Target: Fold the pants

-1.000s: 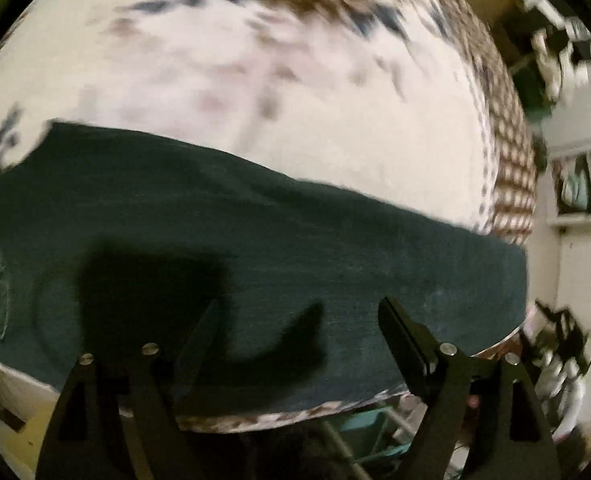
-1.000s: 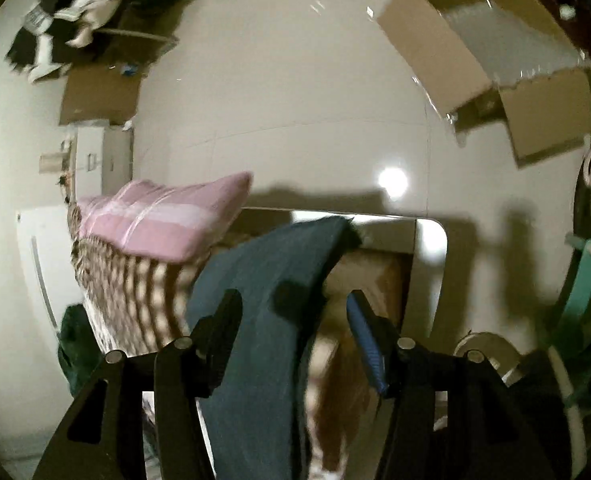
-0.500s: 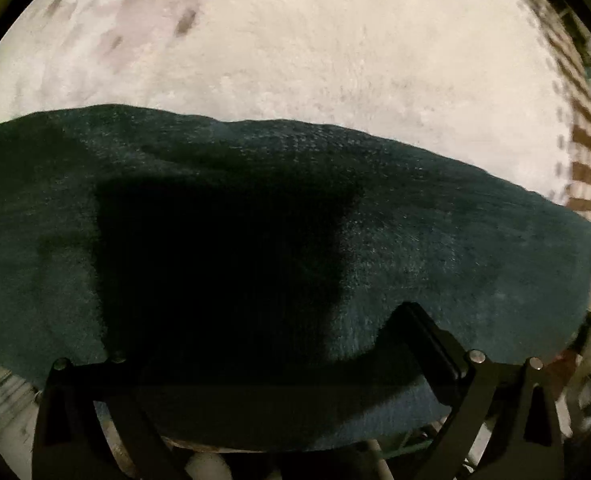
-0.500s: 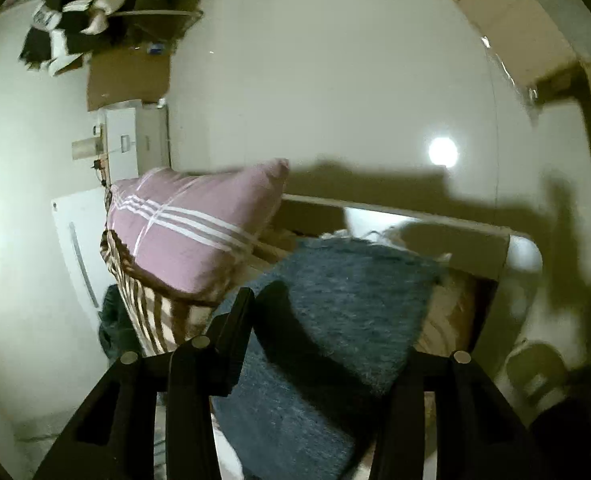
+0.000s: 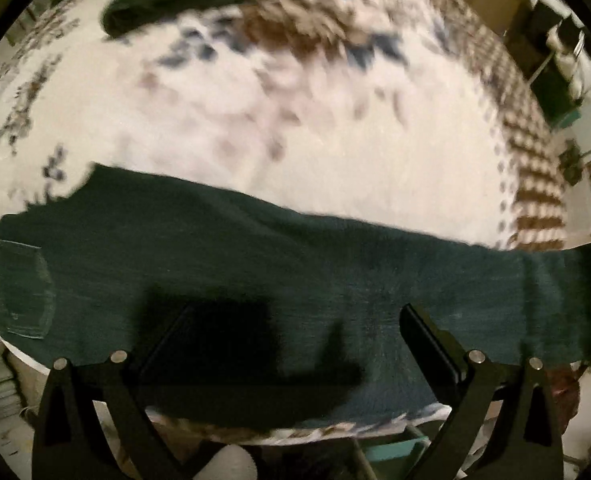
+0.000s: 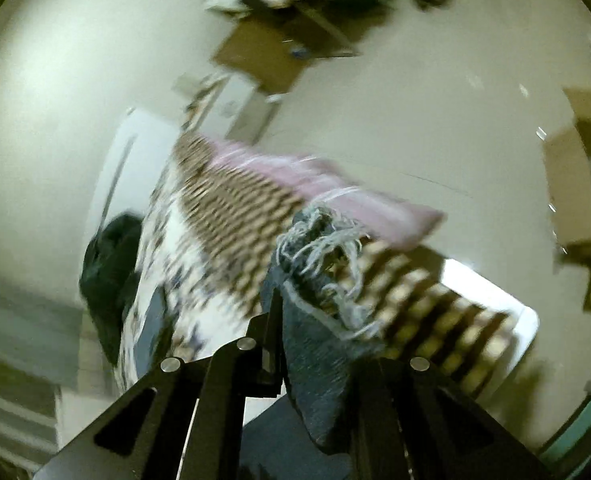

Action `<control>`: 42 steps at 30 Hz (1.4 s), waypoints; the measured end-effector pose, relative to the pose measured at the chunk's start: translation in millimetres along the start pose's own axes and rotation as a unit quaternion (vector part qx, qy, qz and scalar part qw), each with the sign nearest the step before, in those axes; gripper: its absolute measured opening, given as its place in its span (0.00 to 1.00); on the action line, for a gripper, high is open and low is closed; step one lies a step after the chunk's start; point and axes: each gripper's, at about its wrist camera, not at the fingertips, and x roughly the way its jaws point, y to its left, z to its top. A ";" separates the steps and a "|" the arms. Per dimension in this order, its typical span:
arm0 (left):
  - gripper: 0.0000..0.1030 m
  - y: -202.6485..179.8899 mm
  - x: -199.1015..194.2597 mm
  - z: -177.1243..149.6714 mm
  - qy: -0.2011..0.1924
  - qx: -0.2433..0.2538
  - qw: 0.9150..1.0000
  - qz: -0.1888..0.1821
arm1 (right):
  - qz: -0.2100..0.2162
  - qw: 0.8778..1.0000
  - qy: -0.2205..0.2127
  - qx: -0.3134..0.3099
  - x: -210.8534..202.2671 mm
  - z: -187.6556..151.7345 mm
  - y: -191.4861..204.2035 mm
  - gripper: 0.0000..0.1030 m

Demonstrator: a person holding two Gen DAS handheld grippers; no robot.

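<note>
Half a second ago the right tool only straddled the dark green pants; now it is clamped shut on a frayed hem, so one end is secured for folding over. The left tool has backed off and hangs open above the cloth, gripping nothing. The pants lie flat across the bed, running from nine o'clock to three, a back pocket at nine.
</note>
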 end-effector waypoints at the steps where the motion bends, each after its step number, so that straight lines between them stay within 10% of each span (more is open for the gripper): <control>1: 1.00 11.4 -9.8 -4.5 -0.006 -0.005 1.000 -0.004 | 0.006 1.000 0.006 -0.015 -0.1 -9.4 18.3 0.09; 9: 1.00 126.1 -53.7 -26.5 -0.041 -0.061 0.997 -0.005 | 0.040 0.983 0.121 -0.129 64.1 -175.5 144.9 0.09; 19: 1.00 225.7 -38.7 -59.3 -0.034 -0.109 0.993 0.013 | 0.005 0.934 0.297 -0.200 194.8 -372.6 173.3 0.20; 21: 1.00 227.7 -38.0 -59.3 -0.035 -0.112 0.993 0.003 | 0.019 0.930 0.315 -0.186 193.6 -374.5 172.2 0.32; 23: 1.00 224.1 -39.9 -57.0 -0.042 -0.112 0.993 -0.011 | 0.036 0.936 0.312 -0.158 178.0 -358.3 165.0 0.74; 33: 0.99 165.8 23.3 -24.6 0.014 -0.101 0.991 -0.089 | -0.110 0.936 0.265 -0.202 133.8 -257.2 103.0 0.77; 36: 0.69 152.8 41.7 -21.0 0.023 -0.084 0.992 -0.093 | -0.127 0.936 0.259 -0.202 137.3 -242.1 89.7 0.77; 37: 0.21 147.9 44.1 -20.8 0.021 -0.069 0.993 -0.088 | -0.129 0.936 0.258 -0.202 139.3 -241.7 88.9 0.77; 38: 0.07 141.8 43.6 -21.1 0.016 -0.048 0.995 -0.088 | -0.130 0.937 0.256 -0.201 141.3 -240.0 87.8 0.77; 42: 0.06 142.8 20.4 -22.8 -0.024 -0.026 0.994 -0.103 | -0.133 0.939 0.252 -0.190 143.1 -232.4 82.0 0.77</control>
